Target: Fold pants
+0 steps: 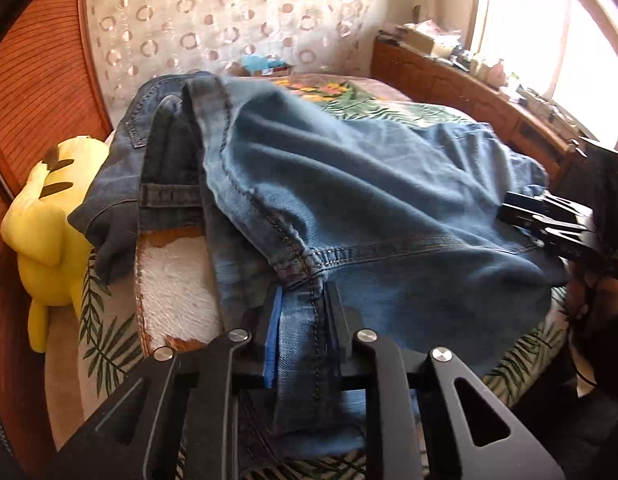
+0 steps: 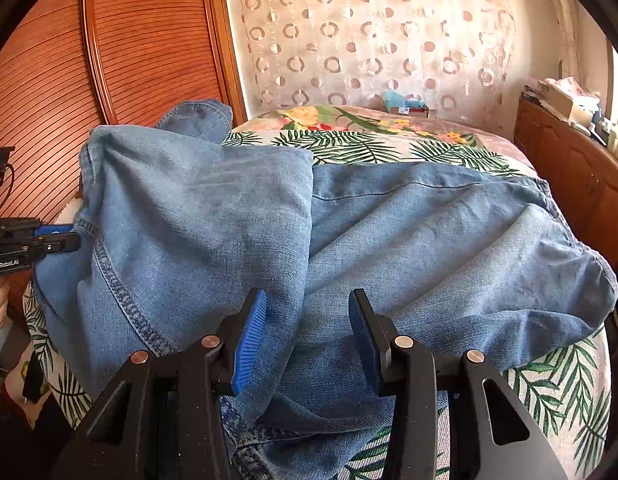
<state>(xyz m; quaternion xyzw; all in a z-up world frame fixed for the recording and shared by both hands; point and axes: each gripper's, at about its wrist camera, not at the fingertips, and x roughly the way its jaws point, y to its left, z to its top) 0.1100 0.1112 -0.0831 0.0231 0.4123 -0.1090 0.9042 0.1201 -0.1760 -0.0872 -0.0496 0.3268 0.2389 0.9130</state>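
Blue denim jeans lie crumpled across the bed, and they fill the right wrist view too. My left gripper is shut on the jeans at the crotch seam, with a fold of denim pinched between its jaws. It also shows at the left edge of the right wrist view. My right gripper is open, jaws wide apart just above the denim near the bed's front edge. It appears at the right of the left wrist view.
The bed has a leaf-print cover. A yellow plush toy and a white fleecy cushion lie by the wooden slatted wardrobe. A cluttered wooden sideboard runs under the window.
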